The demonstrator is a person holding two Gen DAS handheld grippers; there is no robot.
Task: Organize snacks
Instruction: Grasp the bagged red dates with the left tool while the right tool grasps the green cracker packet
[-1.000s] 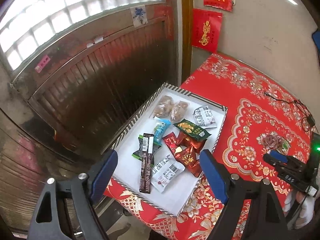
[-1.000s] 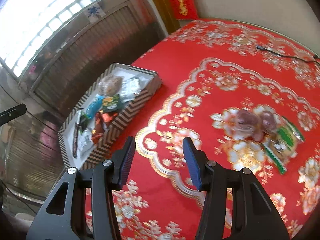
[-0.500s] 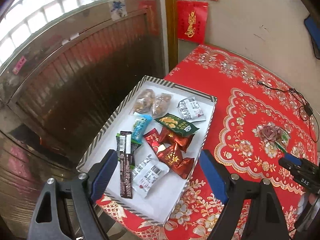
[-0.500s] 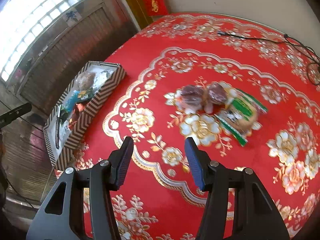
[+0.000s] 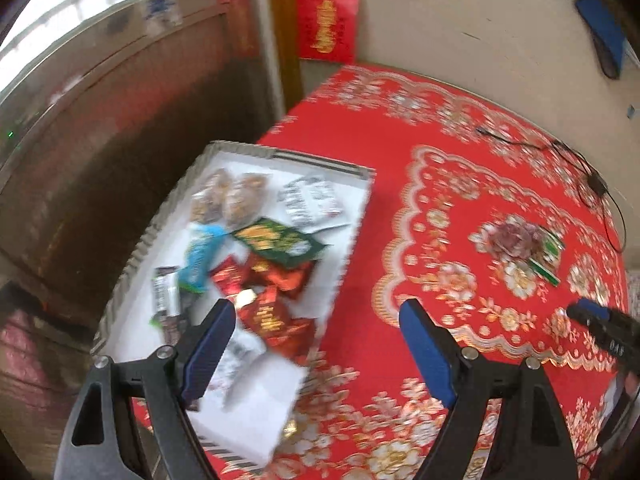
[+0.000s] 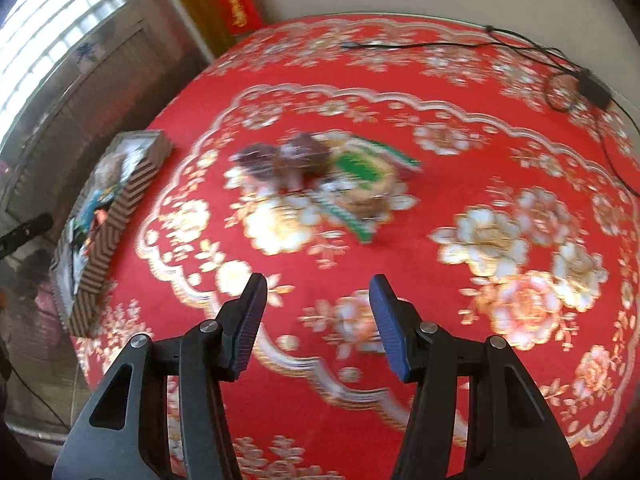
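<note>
A striped-rim white tray [image 5: 352,216] at the table's left edge holds several snack packets, among them a green one [image 5: 280,242], red ones [image 5: 276,280] and a blue one [image 5: 198,256]. The tray also shows in the right wrist view [image 6: 120,216]. Two brown wrapped snacks [image 6: 288,156] and a green-and-white packet [image 6: 360,184] lie loose in the middle of the red tablecloth; they also show in the left wrist view [image 5: 520,244]. My left gripper [image 5: 316,340] is open and empty above the tray's near right corner. My right gripper [image 6: 318,320] is open and empty, short of the loose snacks.
A black cable with an adapter [image 6: 592,88] lies at the far right of the round table [image 6: 480,128]. A dark wooden door [image 5: 120,128] and a wall with red paper hangings [image 5: 326,20] stand behind. The right gripper's tip shows in the left wrist view [image 5: 600,324].
Both views have swung right and are blurred by motion. The right gripper has moved from near the tray toward the loose snacks in the middle. Both grippers stayed open.
</note>
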